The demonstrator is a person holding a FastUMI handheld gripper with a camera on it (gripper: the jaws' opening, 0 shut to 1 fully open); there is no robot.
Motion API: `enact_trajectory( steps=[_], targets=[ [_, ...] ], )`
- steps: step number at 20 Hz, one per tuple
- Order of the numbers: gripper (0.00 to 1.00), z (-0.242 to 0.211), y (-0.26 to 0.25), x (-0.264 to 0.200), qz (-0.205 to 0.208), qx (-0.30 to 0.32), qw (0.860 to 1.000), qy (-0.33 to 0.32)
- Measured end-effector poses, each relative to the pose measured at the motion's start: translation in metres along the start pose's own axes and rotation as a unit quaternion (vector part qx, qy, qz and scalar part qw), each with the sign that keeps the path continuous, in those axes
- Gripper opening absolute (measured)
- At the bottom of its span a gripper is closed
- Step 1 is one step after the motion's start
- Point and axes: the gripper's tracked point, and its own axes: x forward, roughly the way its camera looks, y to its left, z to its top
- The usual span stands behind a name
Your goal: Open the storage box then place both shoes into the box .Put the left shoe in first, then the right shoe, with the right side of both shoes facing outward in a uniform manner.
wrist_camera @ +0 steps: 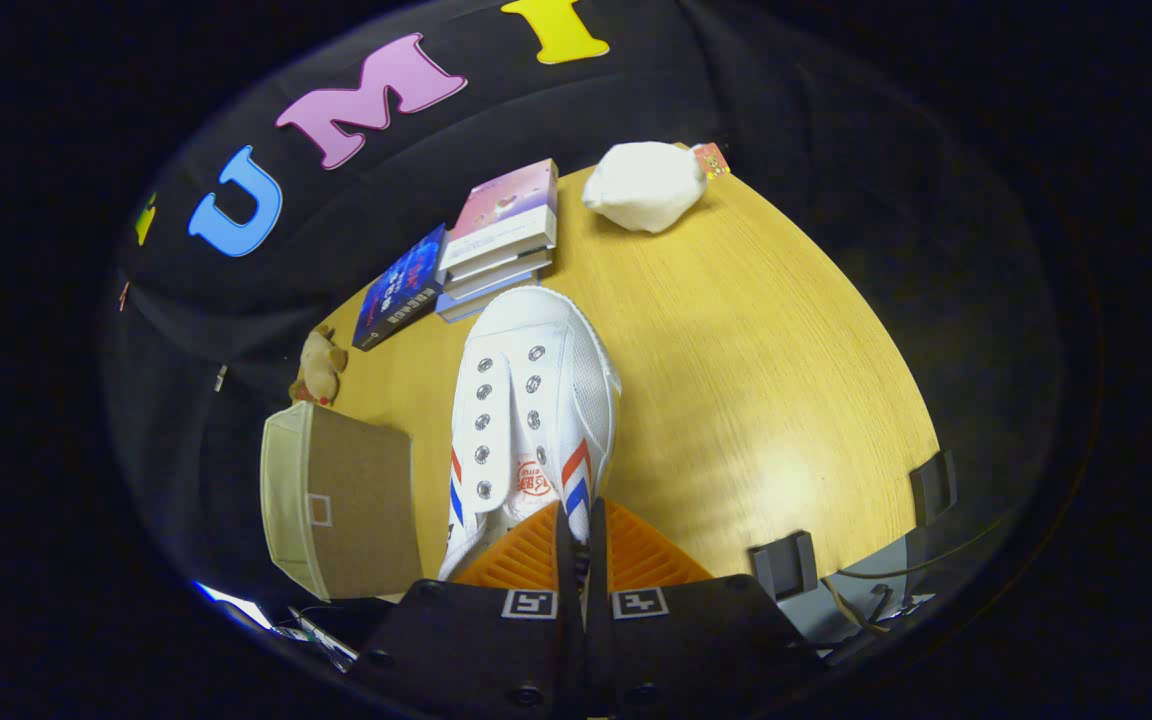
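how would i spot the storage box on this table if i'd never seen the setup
Start at the wooden table. The tongs are shut on a white shoe whose toe points toward a stack of books. The storage box stands beside the shoe's heel, near a small plush toy: a plain beige, flat-sided fabric cube.

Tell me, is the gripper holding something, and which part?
Yes. The gripper is shut on the white canvas shoe with red and blue stripes, its fingers pinching the rim at the heel end, so the toe points away over the wooden table.
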Motion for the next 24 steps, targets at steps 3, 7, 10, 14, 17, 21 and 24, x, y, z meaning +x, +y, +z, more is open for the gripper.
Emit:
enact_trajectory(
  steps=[3, 7, 10, 14, 17, 21, 24],
  targets=[
    [0.05, -0.003, 0.053, -0.029, 0.007, 0.008, 1.0, -0.022],
    [0.05, -0.014, 0.135, -0.059, 0.038, 0.017, 0.998, -0.039],
    [0.05, -0.027, 0.194, -0.064, 0.055, 0.001, 0.998, -0.042],
    [0.05, -0.052, 0.265, -0.044, 0.087, -0.012, 0.996, -0.013],
    [0.05, -0.074, 0.299, -0.02, 0.089, -0.043, 0.995, 0.013],
    [0.05, -0.106, 0.322, 0.023, 0.067, -0.078, 0.993, 0.058],
    [0.05, -0.121, 0.316, 0.048, 0.022, -0.113, 0.991, 0.074]
  ],
)
